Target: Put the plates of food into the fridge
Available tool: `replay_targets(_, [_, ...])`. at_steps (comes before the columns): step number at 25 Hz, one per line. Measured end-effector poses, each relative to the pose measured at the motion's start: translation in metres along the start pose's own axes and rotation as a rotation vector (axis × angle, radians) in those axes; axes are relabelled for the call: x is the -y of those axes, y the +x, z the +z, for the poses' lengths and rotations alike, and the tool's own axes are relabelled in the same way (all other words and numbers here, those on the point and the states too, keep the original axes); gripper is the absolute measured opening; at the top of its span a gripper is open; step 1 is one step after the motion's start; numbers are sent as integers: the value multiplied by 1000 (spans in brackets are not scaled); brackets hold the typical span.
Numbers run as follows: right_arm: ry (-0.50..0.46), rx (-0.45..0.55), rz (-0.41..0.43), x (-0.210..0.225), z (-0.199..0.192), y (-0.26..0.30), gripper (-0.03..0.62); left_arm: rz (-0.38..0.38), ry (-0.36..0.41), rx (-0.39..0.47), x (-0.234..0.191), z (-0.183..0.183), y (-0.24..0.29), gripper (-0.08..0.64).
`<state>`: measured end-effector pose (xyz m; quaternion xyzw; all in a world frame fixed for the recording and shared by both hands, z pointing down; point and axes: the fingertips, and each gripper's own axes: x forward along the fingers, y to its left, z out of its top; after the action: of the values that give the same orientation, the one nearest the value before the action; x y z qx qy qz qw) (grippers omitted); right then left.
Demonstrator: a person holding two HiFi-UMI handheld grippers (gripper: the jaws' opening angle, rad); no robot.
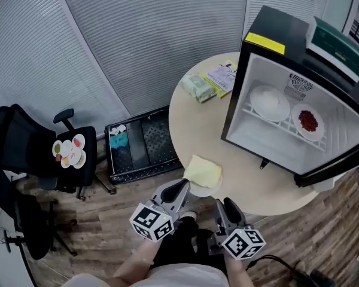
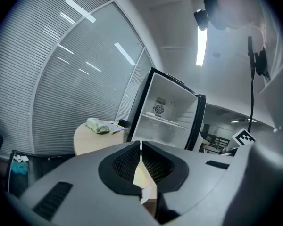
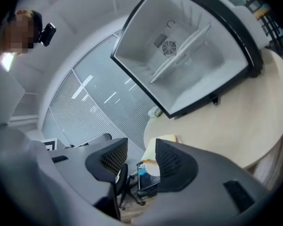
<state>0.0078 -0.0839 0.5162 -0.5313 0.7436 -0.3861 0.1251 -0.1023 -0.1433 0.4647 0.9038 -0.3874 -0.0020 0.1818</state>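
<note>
A white plate with a flat yellow food (image 1: 202, 172) sits at the near edge of the round table (image 1: 251, 172). My left gripper (image 1: 184, 187) is at its near left rim, its jaws closed on the plate (image 2: 142, 175), whose rim shows between the pads. My right gripper (image 1: 222, 205) hangs just off the table's edge, open, and the plate (image 3: 152, 161) lies beyond its jaws without touching them. The black fridge (image 1: 281, 26) stands open on the table. Its shelf holds a plate of white food (image 1: 269, 102) and a plate of red food (image 1: 308, 121).
Another plate of mixed food (image 1: 70, 151) rests on a black office chair (image 1: 24, 142) at the left. A black crate (image 1: 137, 145) stands on the floor under the table's left side. A green packet (image 1: 198, 88) and leaflets (image 1: 222, 75) lie at the table's far edge.
</note>
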Motion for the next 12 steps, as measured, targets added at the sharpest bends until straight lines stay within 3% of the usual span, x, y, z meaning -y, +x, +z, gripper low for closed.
replay_targets(6, [252,-133,26,-2,-57,27,167,53,-16,-30,-30,-15,-21,5])
replay_targets(12, [354,-181,-13,9,-94,43,167,54,-22,-53,-53,-28,-22,5])
